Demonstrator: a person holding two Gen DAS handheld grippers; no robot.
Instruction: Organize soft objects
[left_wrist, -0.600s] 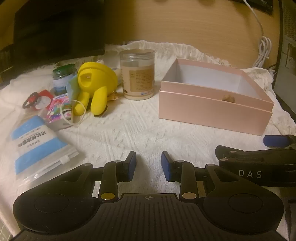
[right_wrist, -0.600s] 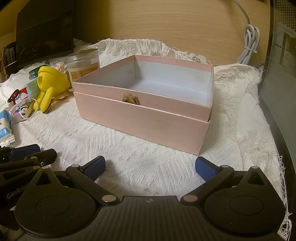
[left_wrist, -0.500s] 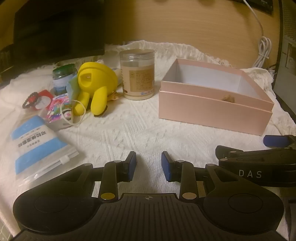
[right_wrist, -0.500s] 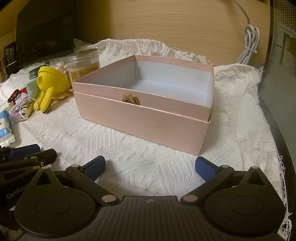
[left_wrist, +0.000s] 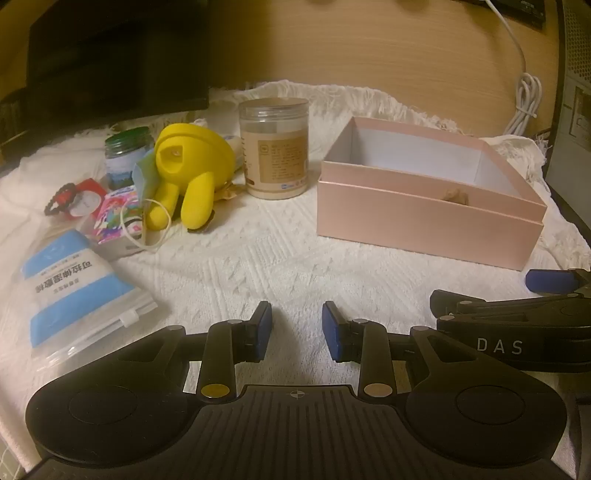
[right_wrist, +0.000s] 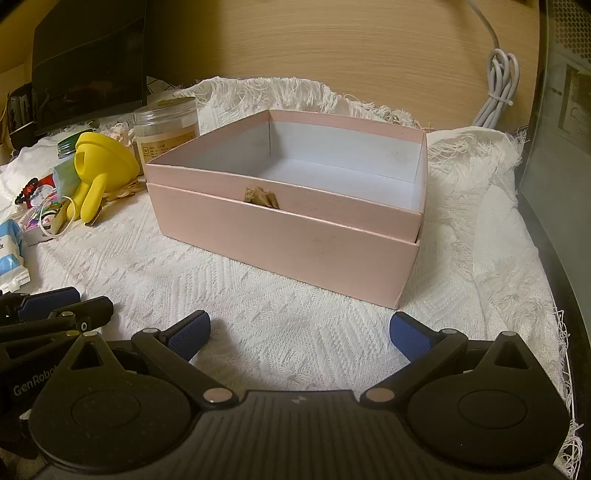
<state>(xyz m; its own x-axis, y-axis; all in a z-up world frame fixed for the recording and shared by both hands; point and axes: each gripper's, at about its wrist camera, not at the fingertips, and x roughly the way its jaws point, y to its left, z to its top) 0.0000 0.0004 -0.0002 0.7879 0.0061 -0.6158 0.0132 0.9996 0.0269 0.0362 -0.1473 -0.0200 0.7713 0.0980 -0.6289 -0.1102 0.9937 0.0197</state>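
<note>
White knitted cloth (left_wrist: 258, 266) is covering the surface; nothing is being held by either gripper, left gripper (left_wrist: 296, 326) jaws narrowly apart, right gripper (right_wrist: 299, 334) jaws wide; ahead, the pink cardboard box (right_wrist: 295, 243) is sitting empty, the yellow soft toy (left_wrist: 188, 173) unsorted.

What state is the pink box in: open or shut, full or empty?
Open and empty: the pink box has no lid on, and only its bare white inside shows.

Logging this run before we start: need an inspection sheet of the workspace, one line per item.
Surface: white knitted cloth, fringed edges.
Job's things: open pink cardboard box, empty; yellow soft rubber toy left of it.
Clutter: clear plastic jar, green-lidded jar, blue-white pouch, small packets.
Grippers: left tool partly open, right tool wide open, both empty.
Cables: coiled white cable by the wall.
Surroundings: wood panel, dark monitor.
</note>
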